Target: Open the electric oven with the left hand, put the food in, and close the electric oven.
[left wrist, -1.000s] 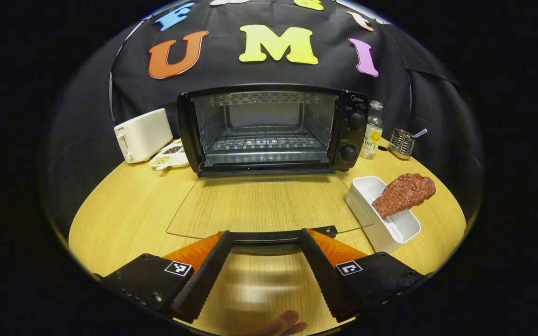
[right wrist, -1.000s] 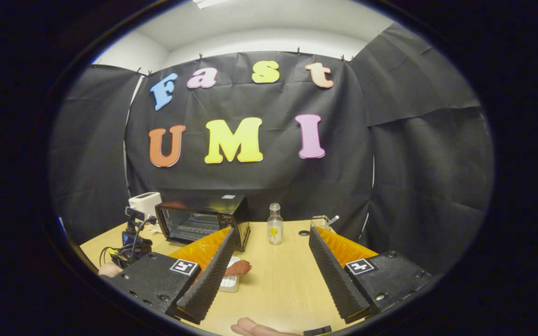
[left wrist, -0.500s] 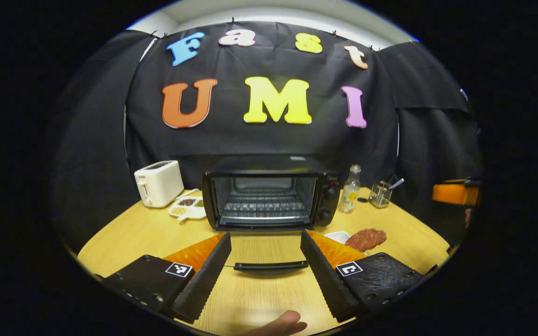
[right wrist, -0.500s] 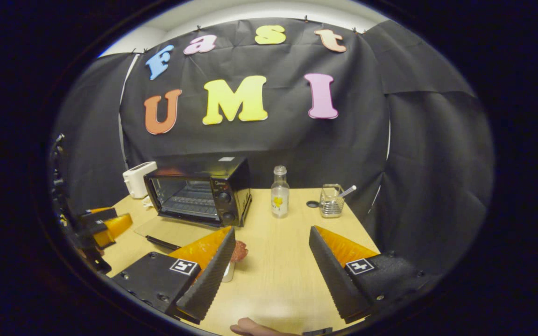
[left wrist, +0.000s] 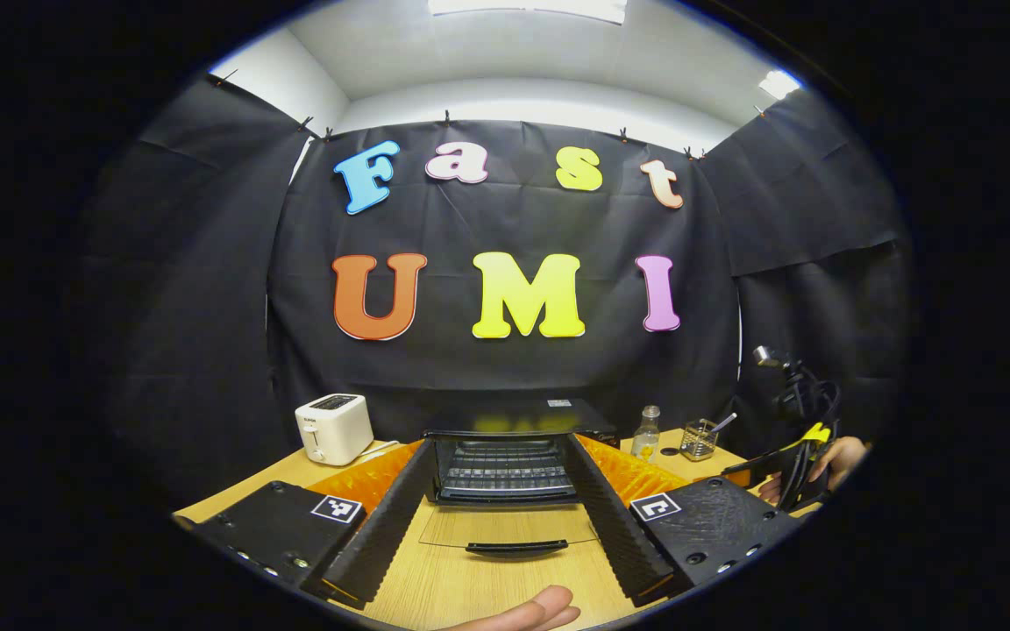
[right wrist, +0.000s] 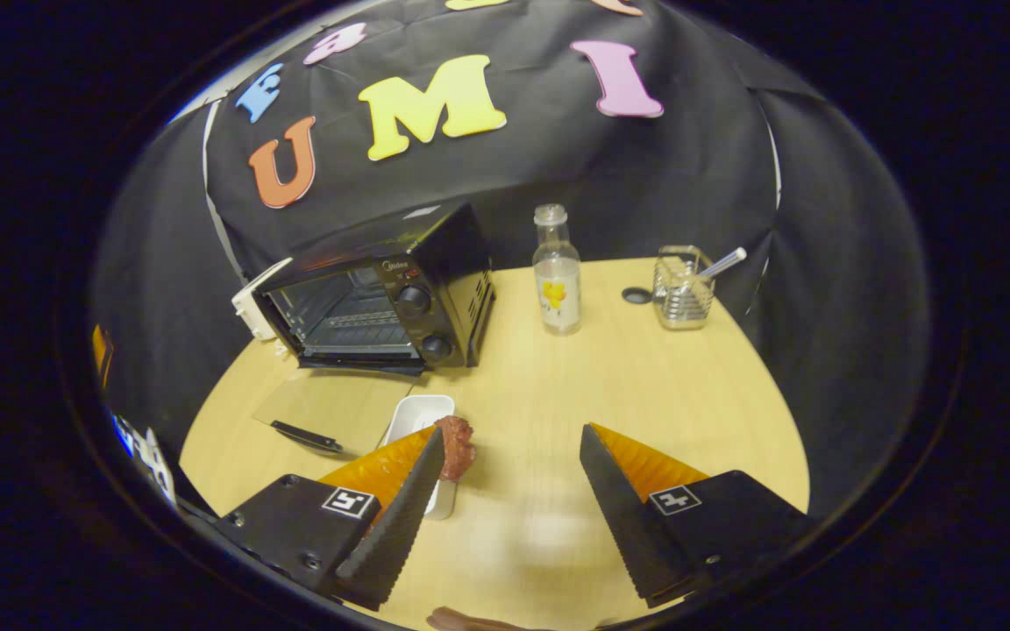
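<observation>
I have the left gripper (left wrist: 505,517) held back from the electric oven (left wrist: 505,456), jaws spread wide with nothing between them. The oven sits at the far side of the wooden table (right wrist: 645,386), and its glass door (left wrist: 509,528) is folded down flat toward me, handle (left wrist: 516,548) nearest. A white toaster (left wrist: 333,428) stands left of the oven; a small bottle (left wrist: 645,432) and a wire holder (left wrist: 698,441) stand to its right. My right gripper (right wrist: 512,495) hangs above the table with its jaws also spread and empty. The food, a brown piece of meat (right wrist: 457,447), rests on the near end of a white tray (right wrist: 417,419) just beside that gripper's left finger, in front of the open oven.
</observation>
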A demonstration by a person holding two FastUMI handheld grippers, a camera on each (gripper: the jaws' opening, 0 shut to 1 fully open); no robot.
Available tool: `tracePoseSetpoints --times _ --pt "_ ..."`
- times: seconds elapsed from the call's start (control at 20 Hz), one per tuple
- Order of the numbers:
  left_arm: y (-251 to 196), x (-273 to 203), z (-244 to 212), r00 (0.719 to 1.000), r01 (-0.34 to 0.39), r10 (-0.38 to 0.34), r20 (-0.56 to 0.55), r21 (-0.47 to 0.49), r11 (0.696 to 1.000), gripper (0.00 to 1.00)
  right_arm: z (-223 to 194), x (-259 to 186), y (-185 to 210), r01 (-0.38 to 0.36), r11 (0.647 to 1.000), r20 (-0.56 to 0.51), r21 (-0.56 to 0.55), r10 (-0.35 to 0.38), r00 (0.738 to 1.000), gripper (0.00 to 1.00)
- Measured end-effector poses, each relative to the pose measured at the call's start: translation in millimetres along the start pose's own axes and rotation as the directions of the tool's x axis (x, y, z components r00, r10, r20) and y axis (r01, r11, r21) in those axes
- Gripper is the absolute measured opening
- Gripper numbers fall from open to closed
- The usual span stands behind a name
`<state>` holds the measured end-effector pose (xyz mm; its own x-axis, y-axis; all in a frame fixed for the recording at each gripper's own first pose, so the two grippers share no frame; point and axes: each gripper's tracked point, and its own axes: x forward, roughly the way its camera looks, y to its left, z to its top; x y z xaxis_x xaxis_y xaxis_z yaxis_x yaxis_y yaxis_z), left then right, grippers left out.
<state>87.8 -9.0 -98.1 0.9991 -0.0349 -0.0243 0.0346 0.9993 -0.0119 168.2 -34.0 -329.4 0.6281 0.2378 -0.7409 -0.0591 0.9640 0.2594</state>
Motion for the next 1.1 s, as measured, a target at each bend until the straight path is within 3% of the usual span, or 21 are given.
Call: tracePoseSetpoints --times 0.1,0.25,0.35,0.4,0.45,0.6,0.8,1.1 --pt "6.7 -7.1 3.8 1.0 -0.01 0.01 0.005 0.004 1.0 0.95 -5.1 14.4 11.9 -0.09 0.993 -0.06 0.076 0.095 0.994 0.96" --pt "5.3 -6.0 -9.5 0.999 0.005 -0.006 -0.043 -0.008 1.0 0.95 -13.0 33.1 20.6 -0.159 0.974 -0.125 0.163 0.18 0.976 0.78" --pt "11.2 -5.7 -17.1 0.997 -0.004 0.003 -0.072 -0.02 1.0 0.95 -20.0 44.3 30.4 -0.202 0.953 -0.172 0.227 0.243 0.955 0.59" --pt "14.6 -5.9 -19.6 0.996 -0.014 0.012 -0.084 -0.02 1.0 0.95 -23.3 44.3 29.9 -0.201 0.945 -0.196 0.257 0.255 0.947 0.42" --pt "19.0 -7.0 -22.1 0.995 -0.026 0.024 -0.093 -0.02 0.999 0.95 -21.7 41.2 33.7 -0.226 0.932 -0.188 0.284 0.285 0.94 0.15" --pt "30.8 -14.8 -16.6 0.995 -0.052 0.049 -0.081 -0.026 0.998 0.96 -18.2 25.0 37.5 -0.237 0.939 -0.165 0.251 0.283 0.945 0.08" --pt "31.8 -27.9 -8.8 0.997 -0.038 0.036 -0.064 -0.032 0.999 0.95 -11.4 -9.8 45.7 -0.217 0.973 -0.081 0.08 0.223 0.971 0.07" --pt "41.0 -53.9 -3.6 0.997 -0.063 0.063 -0.046 0.011 0.998 0.95 9.3 -69.0 71.6 -0.114 0.978 0.089 -0.177 0.132 0.987 0.07"
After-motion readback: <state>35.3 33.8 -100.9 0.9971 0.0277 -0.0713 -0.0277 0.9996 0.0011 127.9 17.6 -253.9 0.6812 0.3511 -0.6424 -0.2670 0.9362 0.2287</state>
